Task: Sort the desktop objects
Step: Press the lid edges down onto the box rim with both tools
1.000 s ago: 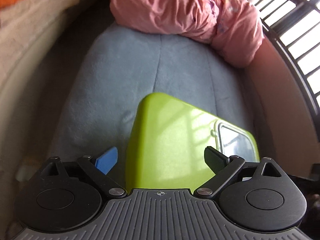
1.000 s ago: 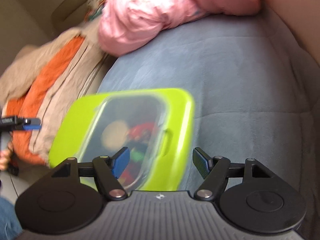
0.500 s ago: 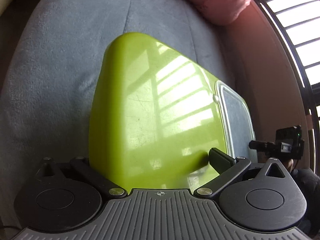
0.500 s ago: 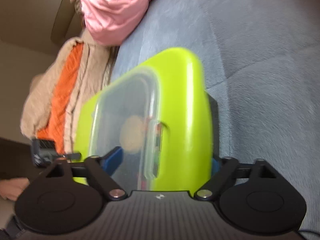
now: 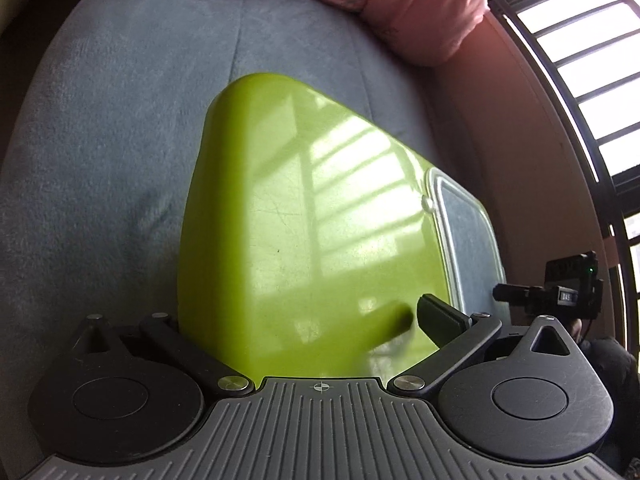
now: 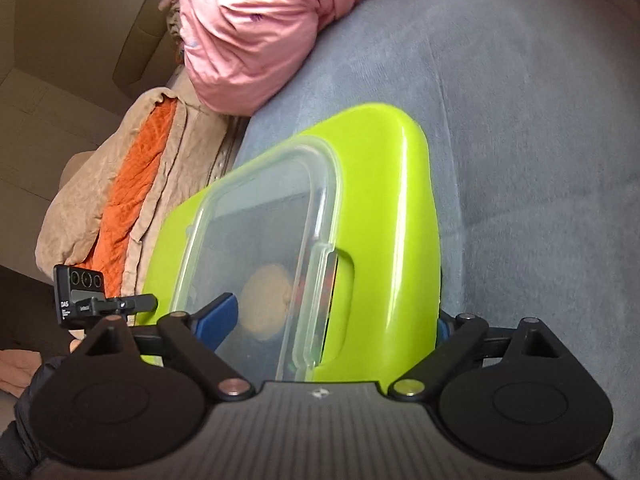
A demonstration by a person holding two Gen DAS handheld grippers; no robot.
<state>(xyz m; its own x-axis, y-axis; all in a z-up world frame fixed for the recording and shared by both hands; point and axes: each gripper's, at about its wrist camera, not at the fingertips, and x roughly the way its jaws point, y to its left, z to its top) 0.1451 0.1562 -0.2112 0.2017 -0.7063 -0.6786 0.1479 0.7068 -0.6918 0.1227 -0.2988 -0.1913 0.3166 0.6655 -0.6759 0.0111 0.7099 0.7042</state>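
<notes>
On fuzzy grey cushion (image 5: 120, 128): glossy rounded lime box (image 5: 304, 216), clear lid (image 6: 256, 240).

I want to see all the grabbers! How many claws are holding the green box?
2. The left claw grips one end of the green box, and the right claw grips the other end, with one finger on the clear lid.

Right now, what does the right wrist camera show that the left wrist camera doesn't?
Only the right wrist view shows the clear lid from the front with items behind it, and the orange and tan cloth. Only the left wrist view shows the window bars. Both show the green box, the grey cushion and the pink bundle.
</notes>
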